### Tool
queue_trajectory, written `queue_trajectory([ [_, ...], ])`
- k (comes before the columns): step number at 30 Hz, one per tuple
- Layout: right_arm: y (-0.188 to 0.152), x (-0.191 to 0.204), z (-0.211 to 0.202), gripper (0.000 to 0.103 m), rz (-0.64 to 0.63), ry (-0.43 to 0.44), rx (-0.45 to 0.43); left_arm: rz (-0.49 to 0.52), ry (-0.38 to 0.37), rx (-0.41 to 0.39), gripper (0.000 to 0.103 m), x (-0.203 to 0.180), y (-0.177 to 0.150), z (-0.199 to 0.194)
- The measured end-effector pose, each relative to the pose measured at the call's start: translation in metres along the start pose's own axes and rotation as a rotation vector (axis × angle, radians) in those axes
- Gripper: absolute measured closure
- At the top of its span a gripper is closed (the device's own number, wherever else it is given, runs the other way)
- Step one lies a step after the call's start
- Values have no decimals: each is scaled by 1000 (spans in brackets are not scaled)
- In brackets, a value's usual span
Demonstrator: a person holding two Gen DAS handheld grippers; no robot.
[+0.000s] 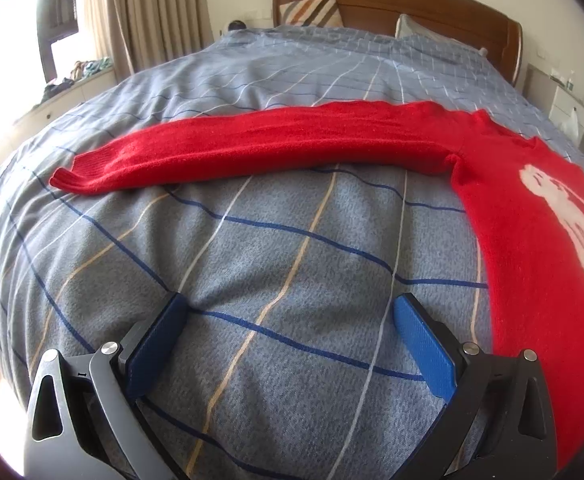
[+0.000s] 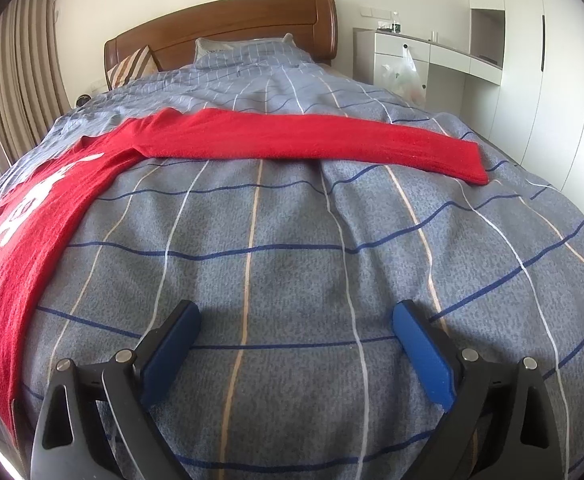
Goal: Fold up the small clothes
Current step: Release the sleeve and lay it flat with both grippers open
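Observation:
A red knit sweater point(image 1: 532, 232) with a white figure on its front lies flat on the bed. In the left wrist view its sleeve point(image 1: 251, 148) stretches out to the left, cuff at the far left. In the right wrist view the sweater's body point(image 2: 31, 232) is at the left and the other sleeve point(image 2: 312, 140) stretches right. My left gripper point(image 1: 289, 312) is open and empty over bare quilt, below the sleeve and left of the body. My right gripper point(image 2: 296, 320) is open and empty over quilt, below the right sleeve.
The bed has a grey-blue checked quilt point(image 1: 271, 240), a wooden headboard point(image 2: 227, 28) and pillows point(image 1: 312, 10). Curtains and a window ledge point(image 1: 71, 80) are on the left. A white desk with a plastic bag point(image 2: 406, 74) and wardrobes stand on the right.

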State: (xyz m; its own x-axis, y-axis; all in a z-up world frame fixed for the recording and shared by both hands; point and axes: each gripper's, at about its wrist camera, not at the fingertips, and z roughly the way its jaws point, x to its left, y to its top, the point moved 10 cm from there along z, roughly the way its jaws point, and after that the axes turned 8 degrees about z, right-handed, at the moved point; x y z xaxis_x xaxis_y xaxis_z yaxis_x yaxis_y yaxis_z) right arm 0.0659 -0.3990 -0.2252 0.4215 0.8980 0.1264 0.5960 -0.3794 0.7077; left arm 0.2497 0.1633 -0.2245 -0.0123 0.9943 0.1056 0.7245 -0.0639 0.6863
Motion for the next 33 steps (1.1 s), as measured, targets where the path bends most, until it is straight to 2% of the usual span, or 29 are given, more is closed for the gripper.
queue_trajectory([
  [21,-1,2,3,5,-16,-24,-6,7,20,-4,0,0,3,-6],
  [23,-1,2,3,5,-15,-23,-7,24,20,10,1,-2,8,-12],
  [26,-1,3,3,5,-16,-23,-10,34,-6,-43,1,-7,32,-19],
  [28,-1,3,3,4,-18,-25,-13,57,-23,-47,0,-13,49,-12],
  [31,-1,3,4,3,-18,-24,-14,130,-27,18,0,-22,58,19],
  [32,0,3,4,3,-18,-24,-14,141,-6,44,0,-22,56,30],
  [33,-1,3,4,3,-18,-25,-14,129,-17,60,0,-22,53,39],
])
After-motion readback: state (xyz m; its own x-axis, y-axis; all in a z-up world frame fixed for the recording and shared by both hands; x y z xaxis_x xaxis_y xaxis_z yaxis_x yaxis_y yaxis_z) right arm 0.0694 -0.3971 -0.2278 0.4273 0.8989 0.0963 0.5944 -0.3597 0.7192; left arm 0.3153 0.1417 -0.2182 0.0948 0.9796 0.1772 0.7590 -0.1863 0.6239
